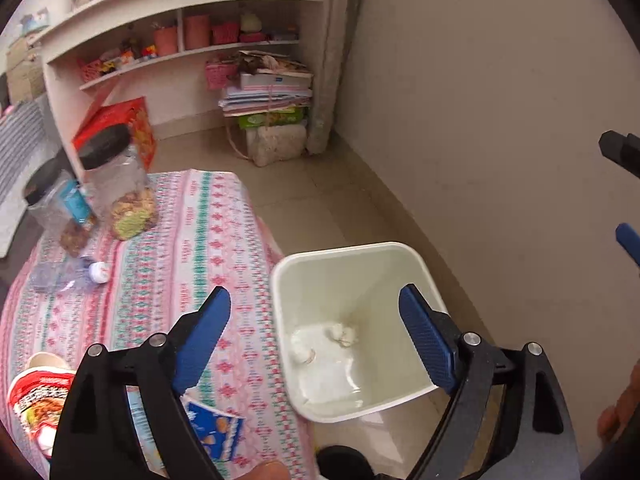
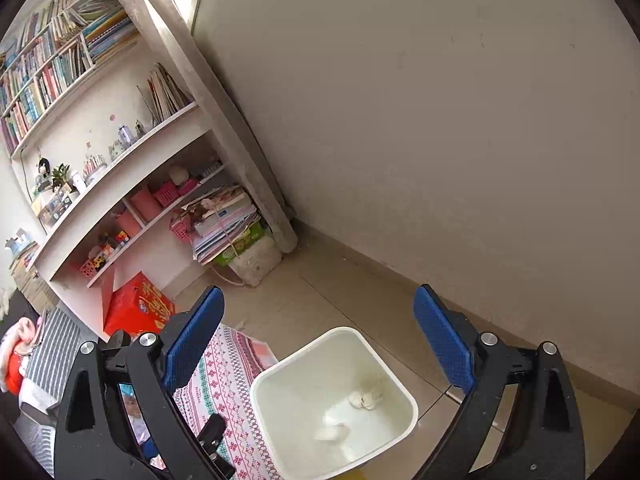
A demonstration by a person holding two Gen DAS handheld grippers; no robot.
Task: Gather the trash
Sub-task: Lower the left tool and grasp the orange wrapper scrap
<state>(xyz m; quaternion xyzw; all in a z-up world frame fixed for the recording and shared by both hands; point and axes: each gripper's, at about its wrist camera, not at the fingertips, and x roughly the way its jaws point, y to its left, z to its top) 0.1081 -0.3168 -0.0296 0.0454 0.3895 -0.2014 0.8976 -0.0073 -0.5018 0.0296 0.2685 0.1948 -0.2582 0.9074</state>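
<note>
Above a white square plastic waste bin point(image 1: 394, 256) standing on the tiled floor beside the cloth-covered surface point(image 1: 168, 280), the left gripper point(image 1: 316, 340) hangs with its blue-padded jaws spread wide and nothing between them; two crumpled white paper wads point(image 1: 342, 334) lie at the bin's bottom. The right gripper point(image 2: 320, 344) hovers over the same bin, likewise wide open and empty. More litter waits on the surface: a red instant-noodle cup point(image 1: 34, 396), a blue snack wrapper point(image 1: 216, 432) and a clear plastic bottle point(image 1: 60, 276) lying on its side. The drop looks done; the next pick is best made by swinging the open left gripper back over the surface, straddling one item squarely, and closing only once both pads flank it.
</note>
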